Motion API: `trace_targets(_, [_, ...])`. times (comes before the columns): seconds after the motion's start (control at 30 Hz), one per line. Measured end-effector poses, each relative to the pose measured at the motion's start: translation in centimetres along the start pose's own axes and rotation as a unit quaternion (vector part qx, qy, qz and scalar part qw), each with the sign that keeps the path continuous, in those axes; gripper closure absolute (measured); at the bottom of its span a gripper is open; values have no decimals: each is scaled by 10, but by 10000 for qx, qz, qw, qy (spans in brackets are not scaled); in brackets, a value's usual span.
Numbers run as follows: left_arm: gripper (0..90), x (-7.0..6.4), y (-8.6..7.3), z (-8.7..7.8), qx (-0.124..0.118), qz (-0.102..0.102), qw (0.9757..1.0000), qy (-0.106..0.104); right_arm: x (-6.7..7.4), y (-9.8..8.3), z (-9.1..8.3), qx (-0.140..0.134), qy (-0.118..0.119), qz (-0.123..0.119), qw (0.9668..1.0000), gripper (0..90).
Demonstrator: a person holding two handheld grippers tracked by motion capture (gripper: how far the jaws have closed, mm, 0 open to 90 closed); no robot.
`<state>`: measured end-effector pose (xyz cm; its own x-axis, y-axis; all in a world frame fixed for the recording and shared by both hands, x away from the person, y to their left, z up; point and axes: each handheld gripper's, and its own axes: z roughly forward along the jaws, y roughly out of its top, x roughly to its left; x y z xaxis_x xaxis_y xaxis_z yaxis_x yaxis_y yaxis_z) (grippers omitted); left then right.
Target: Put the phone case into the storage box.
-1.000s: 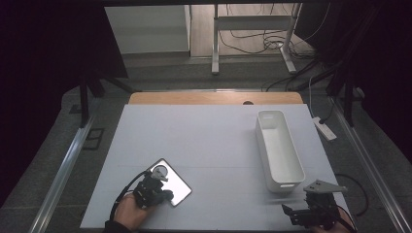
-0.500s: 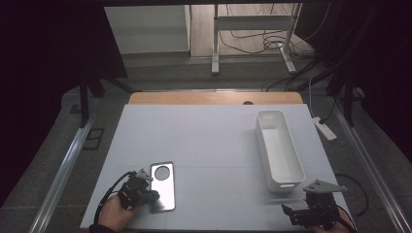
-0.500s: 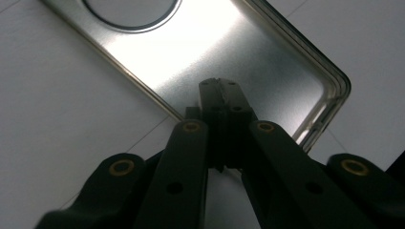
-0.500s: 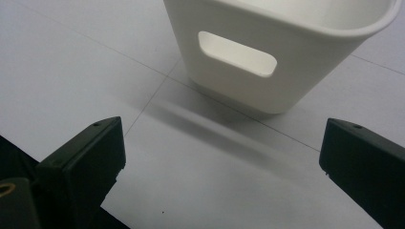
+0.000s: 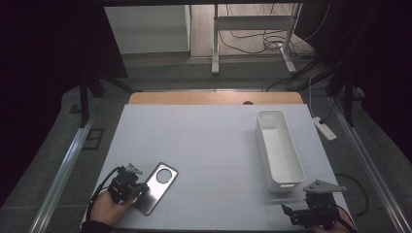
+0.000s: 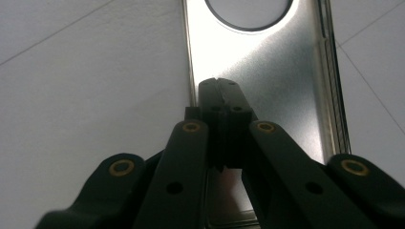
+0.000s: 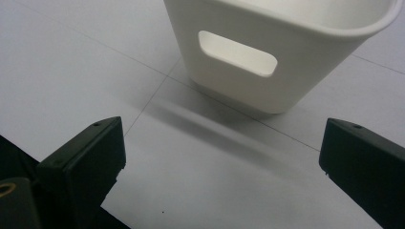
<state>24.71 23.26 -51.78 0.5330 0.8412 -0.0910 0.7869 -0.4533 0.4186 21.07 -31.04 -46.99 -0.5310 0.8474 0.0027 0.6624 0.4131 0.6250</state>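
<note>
Plate: a flat, shiny metal plate (image 5: 157, 188) with rounded corners and a round hole near one end is seen lying on the white table (image 5: 209, 145), in its near-left part.
Long axis: in the high view the plate's long axis is set on a diagonal, from near-left to far-right.
Pointing: the end with the round hole is turned away from the person and slightly to the right; the plain end is turned toward the near table edge.
Left gripper view: the plate (image 6: 267, 71) is seen running straight ahead along the jaws, the hole at the far end.
Left gripper: the left gripper (image 5: 132, 187) is held at the plate's left long edge, toward its plain end; its jaws are brought fully together, tip to tip, above the plate's surface.
Contact: the closed tips are seen over the plate just inside its left edge; whether the plate is touched cannot be told, and nothing is clamped between the jaws.
Right gripper: the right gripper (image 5: 311, 213) is held at the near-right corner of the table, well apart from the plate, its jaws spread wide with nothing between them.
White bin: a long white bin (image 5: 279, 150) is stood on the right side of the table, its handle slot (image 7: 237, 59) faced by the right gripper.
</note>
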Motion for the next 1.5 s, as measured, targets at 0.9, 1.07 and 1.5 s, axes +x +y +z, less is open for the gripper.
trace_targets(0.9, [341, -3, 2, -29, -779, -114, 9969, 20, -1, -1, -1, -24, -16, 10, 10000, 24])
trace_targets(1.07, [74, 1, 3, -31, -797, -263, 9964, 122, -1, -1, -1, -26, -23, 34, 10000, 24])
trace_targets(1.5, [0, 10, 1, -31, -623, -195, 9978, 82, 0, -1, -1, -9, -29, 29, 10000, 24])
